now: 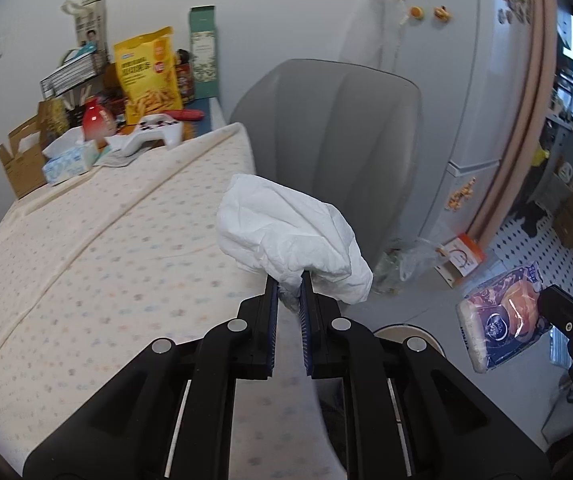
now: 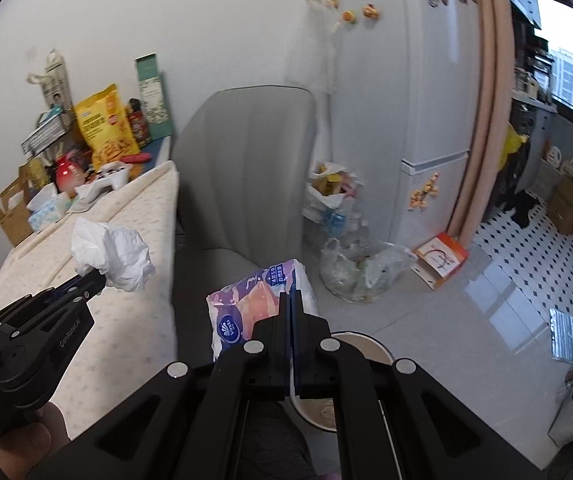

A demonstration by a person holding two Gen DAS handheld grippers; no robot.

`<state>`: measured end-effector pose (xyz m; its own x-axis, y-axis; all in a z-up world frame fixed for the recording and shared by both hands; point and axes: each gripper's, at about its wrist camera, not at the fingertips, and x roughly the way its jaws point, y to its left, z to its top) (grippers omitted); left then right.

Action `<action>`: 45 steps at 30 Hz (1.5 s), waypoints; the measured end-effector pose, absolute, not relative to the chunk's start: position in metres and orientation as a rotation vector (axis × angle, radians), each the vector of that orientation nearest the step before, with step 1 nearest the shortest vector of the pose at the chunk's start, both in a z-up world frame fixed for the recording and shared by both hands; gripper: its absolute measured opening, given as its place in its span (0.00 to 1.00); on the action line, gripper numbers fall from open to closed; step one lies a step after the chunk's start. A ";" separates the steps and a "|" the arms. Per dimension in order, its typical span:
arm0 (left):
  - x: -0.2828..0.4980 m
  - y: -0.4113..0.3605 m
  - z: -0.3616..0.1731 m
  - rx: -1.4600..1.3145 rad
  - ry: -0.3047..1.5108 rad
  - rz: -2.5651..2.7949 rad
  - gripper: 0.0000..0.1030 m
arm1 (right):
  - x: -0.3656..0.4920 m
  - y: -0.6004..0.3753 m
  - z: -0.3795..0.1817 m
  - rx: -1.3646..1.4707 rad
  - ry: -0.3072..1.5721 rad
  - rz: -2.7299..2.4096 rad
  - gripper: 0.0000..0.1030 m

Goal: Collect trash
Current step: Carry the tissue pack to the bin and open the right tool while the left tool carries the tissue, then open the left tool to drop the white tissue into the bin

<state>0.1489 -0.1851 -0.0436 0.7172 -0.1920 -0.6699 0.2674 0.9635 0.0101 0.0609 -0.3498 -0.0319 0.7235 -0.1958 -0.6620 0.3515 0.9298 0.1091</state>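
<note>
The crumpled tissue (image 1: 290,232) looked light and soft, best pinched at its bunched end; the left tongs (image 1: 288,292) held it so, above the table (image 1: 86,240) edge. Rightward, the right tongs (image 2: 291,300) were clamped on a squashy, slippery tissue pack (image 2: 246,304).

You face a white wall (image 2: 166,8), a grey chair (image 2: 246,168) beside the cloth-covered table (image 1: 86,260), a white fridge (image 2: 426,100), glossy floor (image 2: 466,320) and a daylit window (image 2: 566,68)
</note>
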 end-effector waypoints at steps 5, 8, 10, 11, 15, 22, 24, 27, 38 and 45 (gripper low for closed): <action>0.147 -0.227 -0.052 0.146 0.745 -0.307 0.11 | 0.054 -0.383 -0.041 0.261 0.708 -0.355 0.02; 0.148 -0.253 -0.058 0.170 0.758 -0.337 0.11 | 0.051 -0.408 -0.048 0.286 0.719 -0.386 0.02; 0.150 -0.270 -0.064 0.187 0.770 -0.355 0.11 | 0.049 -0.419 -0.053 0.300 0.726 -0.401 0.02; 0.151 -0.277 -0.067 0.195 0.777 -0.363 0.11 | 0.049 -0.427 -0.057 0.309 0.732 -0.410 0.02; 0.157 -0.301 -0.081 0.222 0.803 -0.383 0.11 | 0.051 -0.452 -0.075 0.340 0.758 -0.432 0.02; 0.173 -0.322 -0.104 0.259 0.851 -0.375 0.11 | 0.070 -0.476 -0.107 0.381 0.811 -0.434 0.02; 0.176 -0.324 -0.111 0.266 0.863 -0.368 0.11 | 0.079 -0.481 -0.119 0.400 0.832 -0.419 0.03; 0.182 -0.327 -0.118 0.275 0.877 -0.360 0.11 | 0.088 -0.487 -0.133 0.426 0.869 -0.405 0.07; 0.172 -0.351 -0.133 0.318 0.905 -0.400 0.11 | 0.058 -0.514 -0.137 0.447 0.837 -0.521 0.58; 0.154 -0.381 -0.139 0.341 0.920 -0.471 0.11 | 0.024 -0.538 -0.126 0.448 0.800 -0.603 0.66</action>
